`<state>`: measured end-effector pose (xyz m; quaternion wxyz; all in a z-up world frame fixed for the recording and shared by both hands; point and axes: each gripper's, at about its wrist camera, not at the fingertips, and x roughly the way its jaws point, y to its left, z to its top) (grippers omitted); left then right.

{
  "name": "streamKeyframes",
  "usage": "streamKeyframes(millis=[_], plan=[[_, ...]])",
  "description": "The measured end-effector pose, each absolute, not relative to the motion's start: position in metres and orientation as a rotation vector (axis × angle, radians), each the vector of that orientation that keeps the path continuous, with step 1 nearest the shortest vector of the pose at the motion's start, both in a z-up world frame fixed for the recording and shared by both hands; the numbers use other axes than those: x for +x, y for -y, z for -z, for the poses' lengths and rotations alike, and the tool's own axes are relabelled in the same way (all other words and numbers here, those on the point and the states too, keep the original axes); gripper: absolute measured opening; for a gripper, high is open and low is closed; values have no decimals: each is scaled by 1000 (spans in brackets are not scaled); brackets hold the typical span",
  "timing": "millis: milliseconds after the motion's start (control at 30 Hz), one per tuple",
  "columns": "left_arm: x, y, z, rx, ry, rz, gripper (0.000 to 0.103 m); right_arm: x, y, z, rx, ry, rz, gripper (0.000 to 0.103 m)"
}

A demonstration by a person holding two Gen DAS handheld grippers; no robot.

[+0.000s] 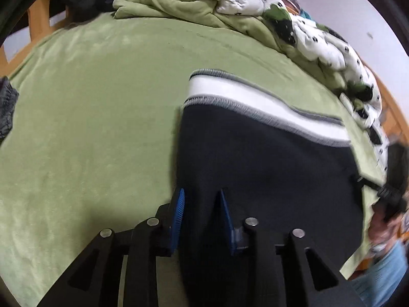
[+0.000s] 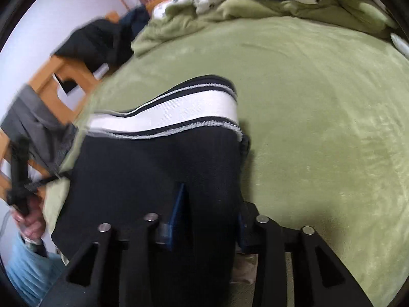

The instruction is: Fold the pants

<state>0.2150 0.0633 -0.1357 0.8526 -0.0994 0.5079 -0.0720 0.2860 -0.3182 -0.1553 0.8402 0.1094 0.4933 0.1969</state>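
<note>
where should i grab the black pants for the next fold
Probably at the white waistband, one corner per gripper, coming in low from the near side over the black fabric. The black pants lie flat on the green blanket, and the waistband is the thickest, straightest edge, so the jaws can pinch it without bunching.

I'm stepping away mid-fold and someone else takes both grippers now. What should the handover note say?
Left gripper: jaws apart over the left edge of the black pants, nothing pinched.
Right gripper: jaws apart with black fabric lying between them; whether the pads press on it is unclear.
The pants lie on the green blanket, white waistband at the far end, apparently already folded lengthwise.
Left: fold them crosswise and smooth flat.
</note>
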Motion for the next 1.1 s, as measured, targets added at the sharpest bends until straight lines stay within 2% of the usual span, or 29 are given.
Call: streamKeyframes(millis=[33,100,133,167,367,500,533,600,700,867,1100], plan=[[213,-64,131,-187,-1064,145,31,286,319,151,224,-1054,-397,48],[212,-68,115,-168,-1018,148,36,274,320,128,175,-988,-327,45],[211,-71,106,-172,-983,145,48,266,322,114,140,-927,-289,44],[213,-71,99,-179,-958,140,54,262,319,104,118,-887,-275,44],[244,-46,71,-185,-868,201,54,281,284,71,131,-737,-293,44],[263,-10,84,12,-777,227,54,310,246,97,-45,-771,-315,44],[270,-5,93,39,-797,208,54,320,243,117,-115,-816,-274,38],[293,-4,122,34,-895,176,54,328,252,142,-133,-843,-221,37],[302,-5,137,0,-899,170,57,333,269,143,-53,-859,-221,38],[299,9,145,53,-871,166,73,335,268,146,-96,-846,-199,37],[284,-5,142,-34,-964,212,74,325,265,141,-111,-831,-177,41]])
